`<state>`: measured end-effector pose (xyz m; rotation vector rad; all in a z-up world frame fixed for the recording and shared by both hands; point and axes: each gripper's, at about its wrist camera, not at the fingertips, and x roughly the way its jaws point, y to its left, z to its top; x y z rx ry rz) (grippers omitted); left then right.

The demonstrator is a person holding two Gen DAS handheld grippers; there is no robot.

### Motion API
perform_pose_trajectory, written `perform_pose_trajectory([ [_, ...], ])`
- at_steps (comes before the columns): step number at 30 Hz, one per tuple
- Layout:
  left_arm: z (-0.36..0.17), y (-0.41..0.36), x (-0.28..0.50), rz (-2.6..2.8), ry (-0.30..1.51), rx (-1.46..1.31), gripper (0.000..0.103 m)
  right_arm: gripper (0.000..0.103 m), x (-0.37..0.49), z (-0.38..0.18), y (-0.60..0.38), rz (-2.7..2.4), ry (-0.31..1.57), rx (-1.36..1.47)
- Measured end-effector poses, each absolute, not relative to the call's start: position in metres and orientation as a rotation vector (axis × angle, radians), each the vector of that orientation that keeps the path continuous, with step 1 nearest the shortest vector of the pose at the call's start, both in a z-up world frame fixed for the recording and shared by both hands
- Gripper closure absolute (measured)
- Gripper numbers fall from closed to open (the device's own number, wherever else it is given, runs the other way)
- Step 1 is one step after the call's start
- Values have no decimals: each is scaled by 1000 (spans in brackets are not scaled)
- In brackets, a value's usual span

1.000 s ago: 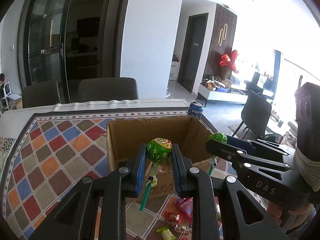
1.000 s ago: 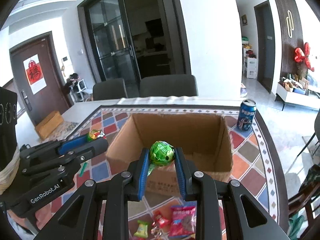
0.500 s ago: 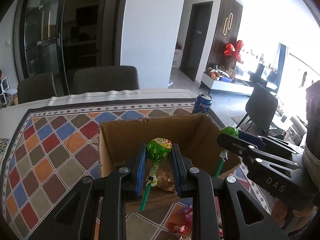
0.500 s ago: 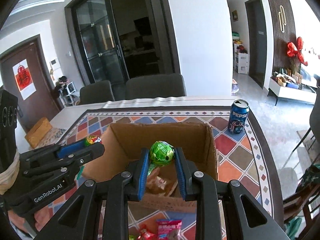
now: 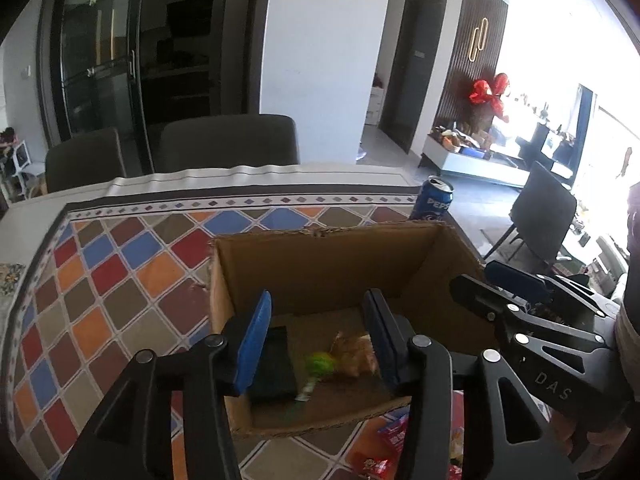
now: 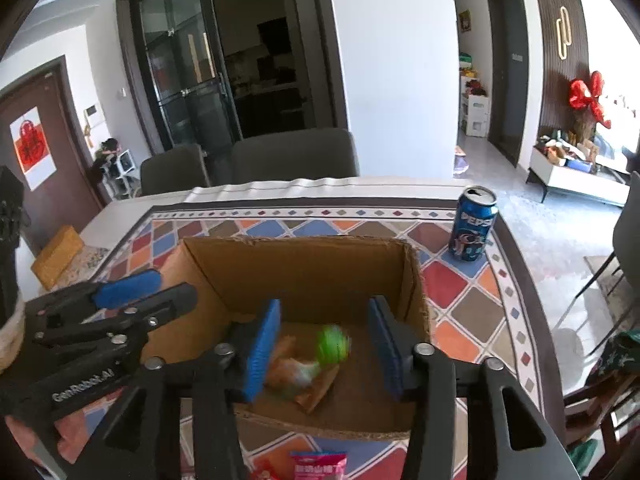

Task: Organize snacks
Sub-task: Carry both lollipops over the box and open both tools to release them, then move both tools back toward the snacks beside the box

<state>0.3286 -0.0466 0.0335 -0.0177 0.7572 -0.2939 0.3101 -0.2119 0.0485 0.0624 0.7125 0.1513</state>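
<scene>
Two tools hang over one bench [image 6: 472, 304], which is covered by a cloth of coloured diamonds, and on it stands an open cardboard box [image 6: 304, 276] with a blue cola can [image 6: 474, 226] well apart behind its right corner. The left tool [image 5: 316, 340] is spread wide above the box's near left part and holds nothing; the right tool [image 6: 324, 344] is likewise wide and empty above the near right part. Inside the box lie a dark flat packet [image 5: 274, 364], a crumpled orange-brown wrapper [image 5: 356, 354] and a green lollipop [image 5: 320, 364] with its stick toward the near wall. In the right wrist view a second green lollipop [image 6: 333, 345] shows blurred between the parted fingers, apparently dropping onto the wrapper. The step in hand looks like the release of both lollipops into the box. A few packets remain outside, touching the cloth just before the near wall: a pink one [image 6: 320, 466] and red ones [image 5: 374, 464]. Next, each tool would need to draw back and come down on one of these.
</scene>
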Motion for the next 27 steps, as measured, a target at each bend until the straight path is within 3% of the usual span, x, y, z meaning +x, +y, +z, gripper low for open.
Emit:
perform_pose_trajectory([
  [27,34,-51,223,-300,721,73,45,55,218,50,-215,231,689,43],
])
